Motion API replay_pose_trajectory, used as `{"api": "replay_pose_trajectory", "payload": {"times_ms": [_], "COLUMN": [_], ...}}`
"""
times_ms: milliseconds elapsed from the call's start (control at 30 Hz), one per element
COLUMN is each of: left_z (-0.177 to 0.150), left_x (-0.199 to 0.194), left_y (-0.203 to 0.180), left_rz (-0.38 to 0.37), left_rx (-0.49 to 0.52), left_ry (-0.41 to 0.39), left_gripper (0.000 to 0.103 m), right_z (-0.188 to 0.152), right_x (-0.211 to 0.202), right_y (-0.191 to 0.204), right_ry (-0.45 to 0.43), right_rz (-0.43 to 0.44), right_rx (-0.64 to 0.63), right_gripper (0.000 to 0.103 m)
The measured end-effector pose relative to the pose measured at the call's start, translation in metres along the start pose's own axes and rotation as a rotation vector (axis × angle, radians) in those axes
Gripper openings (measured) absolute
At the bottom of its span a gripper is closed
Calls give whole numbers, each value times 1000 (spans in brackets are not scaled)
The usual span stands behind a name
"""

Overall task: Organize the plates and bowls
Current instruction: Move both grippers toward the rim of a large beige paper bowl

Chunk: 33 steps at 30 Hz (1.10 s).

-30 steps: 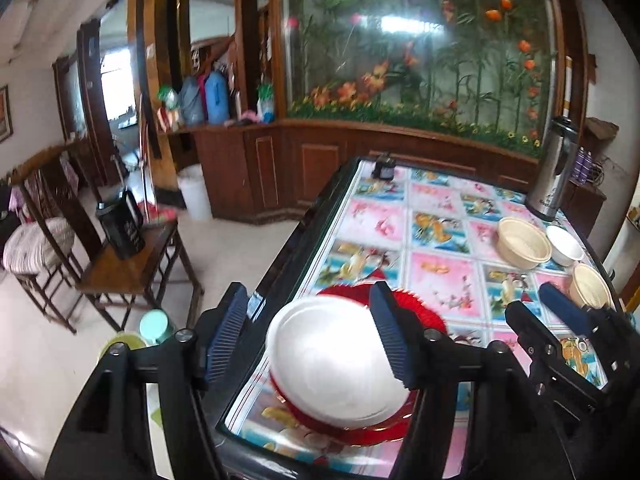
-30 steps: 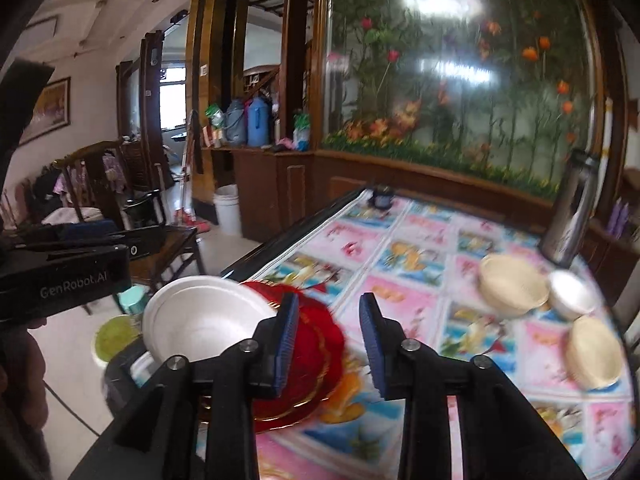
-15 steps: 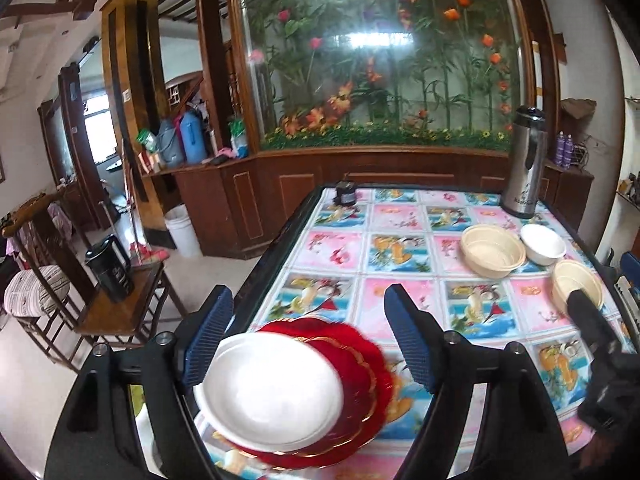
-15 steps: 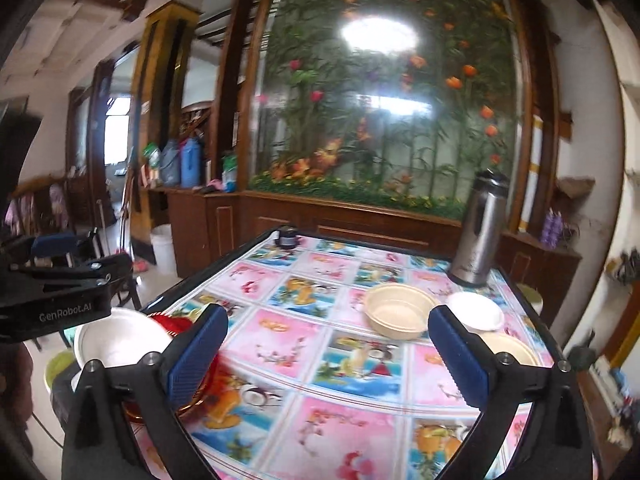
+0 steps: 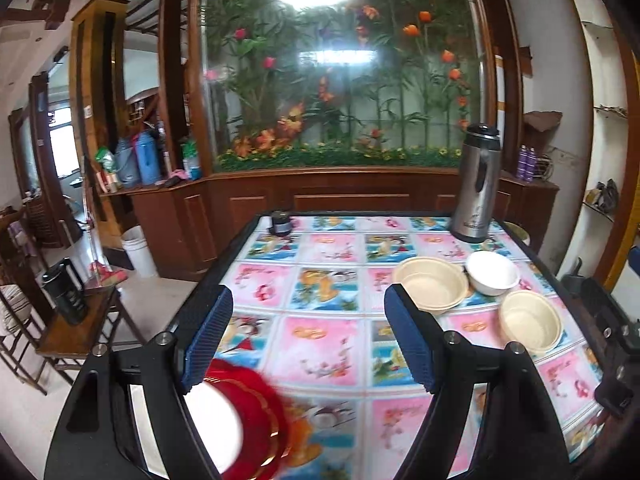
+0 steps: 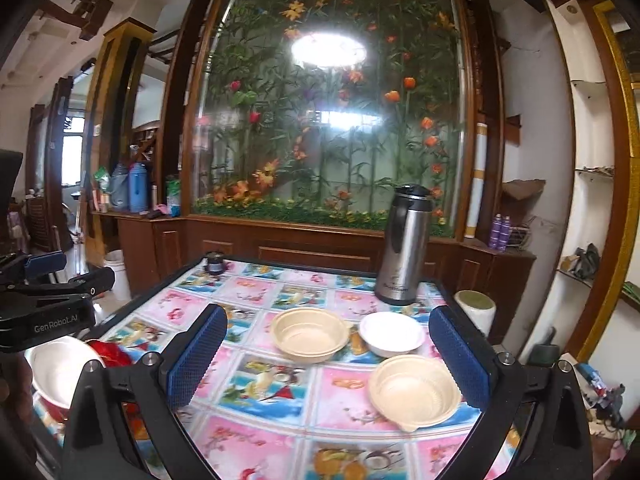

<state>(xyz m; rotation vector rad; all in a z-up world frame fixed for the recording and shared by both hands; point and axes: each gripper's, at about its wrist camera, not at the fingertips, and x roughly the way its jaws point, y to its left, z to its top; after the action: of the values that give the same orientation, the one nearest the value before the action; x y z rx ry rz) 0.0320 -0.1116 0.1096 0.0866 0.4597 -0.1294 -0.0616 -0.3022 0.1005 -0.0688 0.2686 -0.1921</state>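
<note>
Both hand-held grippers, left [image 5: 308, 334] & right [image 6: 328, 356], gape empty; white round plate on red plates [image 5: 256, 424] now sits at table's near-left corner, released.

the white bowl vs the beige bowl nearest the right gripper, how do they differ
The white bowl is plain white and opaque; the near beige bowl is beige with a ridged base. The white bowl looks smaller and sits farther back, close to the steel flask; the beige one lies between the right gripper's open jaws. Both stand upright and empty.
</note>
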Motion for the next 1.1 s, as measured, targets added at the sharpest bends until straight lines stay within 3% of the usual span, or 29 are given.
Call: {"api": "replay_pose_trajectory", "payload": {"times_ms": [200, 300, 500, 733, 833, 967, 1100], "left_z": [12, 14, 1, -22, -16, -4, -10], "left_x": [42, 79, 159, 239, 259, 276, 307], "left_y": [-22, -28, -33, -20, -26, -42, -42], "left_rz": [-47, -45, -14, -101, -118, -120, -149], "left_rx": [-7, -18, -18, -213, -217, -181, -260], "left_ry": [65, 143, 297, 528, 546, 510, 608], "left_gripper": [80, 80, 80, 80, 80, 80, 80], "right_z": [1, -3, -24, -50, -58, -77, -77], "right_x": [40, 69, 139, 209, 232, 249, 261], "right_y": [-15, -16, -28, -24, -29, -66, -77], "right_ry": [65, 107, 219, 327, 368, 370, 390], "right_rz": [17, 32, 139, 176, 180, 172, 141], "right_rx": [27, 50, 256, 341, 399, 604, 585], "right_gripper": [102, 102, 102, 101, 101, 101, 102]}}
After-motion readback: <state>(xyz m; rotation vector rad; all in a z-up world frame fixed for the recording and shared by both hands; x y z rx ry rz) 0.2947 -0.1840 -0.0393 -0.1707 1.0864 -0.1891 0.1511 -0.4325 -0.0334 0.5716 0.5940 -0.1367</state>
